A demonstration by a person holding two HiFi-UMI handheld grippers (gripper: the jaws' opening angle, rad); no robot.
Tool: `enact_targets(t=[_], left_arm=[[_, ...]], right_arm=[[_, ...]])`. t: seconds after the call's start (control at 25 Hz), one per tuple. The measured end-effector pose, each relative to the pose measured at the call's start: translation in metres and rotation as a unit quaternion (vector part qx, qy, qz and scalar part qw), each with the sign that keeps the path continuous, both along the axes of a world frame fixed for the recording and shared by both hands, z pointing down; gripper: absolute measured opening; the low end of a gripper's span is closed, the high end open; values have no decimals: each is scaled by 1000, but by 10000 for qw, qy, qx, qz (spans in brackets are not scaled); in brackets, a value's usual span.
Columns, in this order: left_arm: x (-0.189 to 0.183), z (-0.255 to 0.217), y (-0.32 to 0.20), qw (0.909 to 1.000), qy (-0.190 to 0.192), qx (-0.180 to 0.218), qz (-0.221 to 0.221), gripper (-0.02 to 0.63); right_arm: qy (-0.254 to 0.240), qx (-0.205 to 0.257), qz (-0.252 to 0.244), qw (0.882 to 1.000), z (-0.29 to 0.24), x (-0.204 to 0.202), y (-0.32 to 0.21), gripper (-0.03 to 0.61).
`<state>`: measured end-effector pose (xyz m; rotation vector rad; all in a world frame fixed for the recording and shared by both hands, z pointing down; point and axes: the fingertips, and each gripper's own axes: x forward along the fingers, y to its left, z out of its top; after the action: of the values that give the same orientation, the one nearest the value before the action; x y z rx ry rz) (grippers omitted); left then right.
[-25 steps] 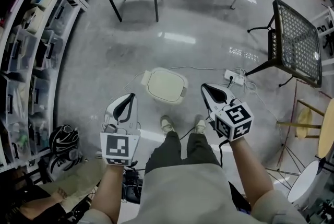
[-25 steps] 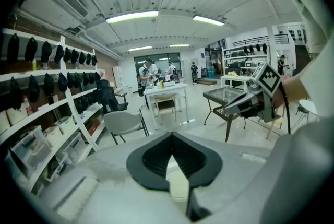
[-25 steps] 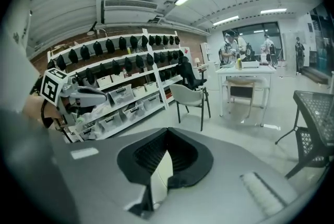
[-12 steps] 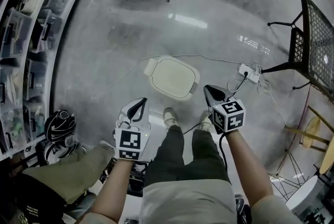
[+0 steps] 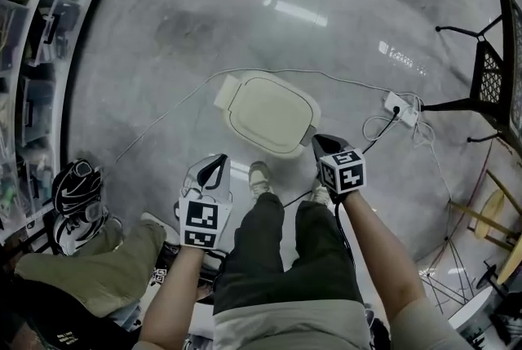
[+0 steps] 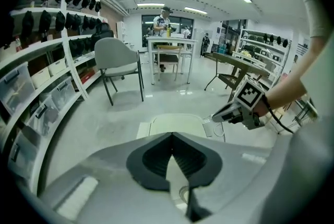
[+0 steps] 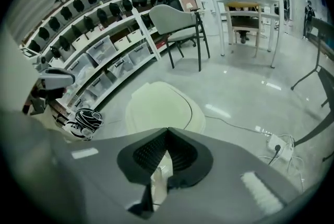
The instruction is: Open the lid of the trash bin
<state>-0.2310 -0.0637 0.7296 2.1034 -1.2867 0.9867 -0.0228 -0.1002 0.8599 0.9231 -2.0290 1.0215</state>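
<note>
Now the left tool (image 5: 217, 160) and right tool (image 5: 317, 139), jaws together, sit nearer the closed trash bin (image 5: 269, 113).

The trash bin (image 5: 269, 113), cream lid down, stands on the floor just ahead of both grippers. The left gripper (image 5: 220, 159) is held short of its near edge. The right gripper (image 5: 318, 139) tip is at its near right corner; contact cannot be confirmed. A power strip (image 5: 402, 107) lies right of the right gripper, and a helmet (image 5: 75, 192) lies left of the left gripper.

I count one trash bin (image 5: 269, 113), two grippers, left gripper (image 5: 217, 161) and right gripper (image 5: 318, 140), one power strip (image 5: 402, 107), one helmet (image 5: 75, 187), one grey chair (image 6: 119, 58)
</note>
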Motion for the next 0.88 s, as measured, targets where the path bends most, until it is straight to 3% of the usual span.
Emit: enact_targets(t=[0.24, 0.52, 0.68, 0.88], left_arm=[[-15, 50, 12, 9993, -3, -292, -224, 3], [-29, 71, 26, 9965, 99, -548, -618, 3], [-32, 63, 35, 9953, 104, -644, -720, 3], [-34, 26, 38, 9945, 121, -584, -860, 3]], right_arm=[[289, -406, -37, 9987, 63, -3, 9, 3], [-51, -84, -159, 9998, 72, -1, 9, 5], [149, -560, -82, 9983, 65, -4, 9, 3], [13, -385, -31, 9993, 9, -12, -3, 3]])
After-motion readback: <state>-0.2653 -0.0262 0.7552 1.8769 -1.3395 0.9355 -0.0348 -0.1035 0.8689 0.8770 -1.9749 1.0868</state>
